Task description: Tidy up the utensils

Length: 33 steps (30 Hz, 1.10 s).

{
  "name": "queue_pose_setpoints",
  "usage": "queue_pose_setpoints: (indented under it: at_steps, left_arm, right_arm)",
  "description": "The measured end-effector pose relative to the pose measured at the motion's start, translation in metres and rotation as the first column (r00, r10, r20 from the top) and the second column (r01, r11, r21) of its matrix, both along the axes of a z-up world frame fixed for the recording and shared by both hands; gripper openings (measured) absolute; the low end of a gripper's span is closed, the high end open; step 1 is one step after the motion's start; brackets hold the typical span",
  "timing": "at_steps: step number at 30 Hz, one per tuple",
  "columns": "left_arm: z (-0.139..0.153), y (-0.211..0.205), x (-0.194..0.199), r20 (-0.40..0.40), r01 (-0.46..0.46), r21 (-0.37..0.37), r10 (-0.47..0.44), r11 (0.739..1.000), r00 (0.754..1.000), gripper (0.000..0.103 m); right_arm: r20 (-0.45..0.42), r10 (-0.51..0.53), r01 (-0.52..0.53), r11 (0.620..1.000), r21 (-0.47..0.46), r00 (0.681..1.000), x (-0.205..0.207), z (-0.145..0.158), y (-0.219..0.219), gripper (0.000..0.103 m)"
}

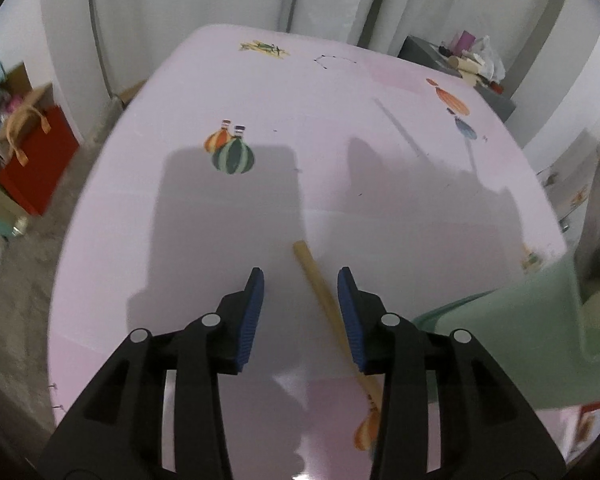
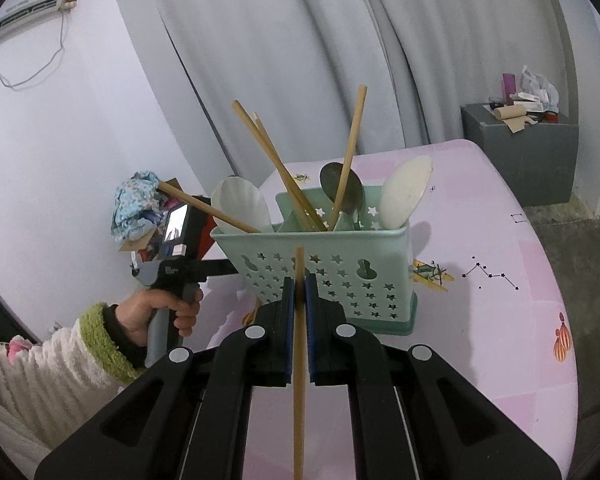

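My right gripper (image 2: pixel 299 286) is shut on a wooden chopstick (image 2: pixel 299 364) and holds it upright just in front of the mint-green utensil caddy (image 2: pixel 332 276). The caddy holds several chopsticks (image 2: pixel 276 168), two white spoons (image 2: pixel 404 194) and a metal spoon (image 2: pixel 336 184). My left gripper (image 1: pixel 301 280) is open just above the pink table, its fingers on either side of a chopstick (image 1: pixel 324 300) lying on the cloth. The caddy's edge (image 1: pixel 512 340) shows at the right of the left wrist view. The left hand and its gripper body (image 2: pixel 172 276) show to the left of the caddy.
The pink tablecloth (image 1: pixel 300 100) has balloon prints. A grey box (image 2: pixel 520 152) with clutter stands beyond the table's far right. Red bags and boxes (image 1: pixel 32 160) sit on the floor to the left. Grey curtains hang behind.
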<state>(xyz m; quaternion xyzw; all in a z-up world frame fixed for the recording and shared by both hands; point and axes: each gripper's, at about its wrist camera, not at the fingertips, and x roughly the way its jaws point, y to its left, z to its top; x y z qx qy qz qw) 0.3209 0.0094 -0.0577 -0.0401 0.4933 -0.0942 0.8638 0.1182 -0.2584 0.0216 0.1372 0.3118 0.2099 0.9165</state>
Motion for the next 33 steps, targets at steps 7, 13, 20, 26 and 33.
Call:
queue_pose_setpoints:
  at_steps: [7, 13, 20, 26, 33]
  left_arm:
    - [0.001, 0.018, -0.008, -0.012, -0.023, 0.019, 0.024, 1.0, 1.0, 0.026]
    - [0.0, 0.024, -0.008, -0.013, -0.072, 0.025, 0.073, 0.997, 0.997, 0.01]
    - [0.003, 0.044, -0.022, 0.017, -0.162, -0.139, 0.166, 0.977, 0.986, 0.004]
    - [0.037, 0.06, -0.05, 0.108, -0.158, -0.307, 0.199, 0.938, 0.974, 0.004]
    - [0.114, 0.072, -0.113, 0.32, -0.012, -0.471, 0.183, 0.882, 0.93, 0.004]
  right_arm:
    - [0.004, 0.008, -0.008, 1.0, 0.008, 1.0, -0.002, 0.002, 0.0, 0.006]
    - [0.014, 0.012, -0.013, 1.0, 0.015, 1.0, -0.006, 0.005, 0.001, 0.006]
    - [0.018, 0.015, -0.015, 1.0, 0.003, 1.0, -0.008, 0.008, 0.001, 0.006]
    - [0.02, 0.015, -0.015, 1.0, 0.009, 1.0, -0.007, 0.009, 0.001, 0.006]
    - [0.024, 0.019, -0.019, 1.0, 0.01, 1.0, -0.008, 0.01, 0.003, 0.006]
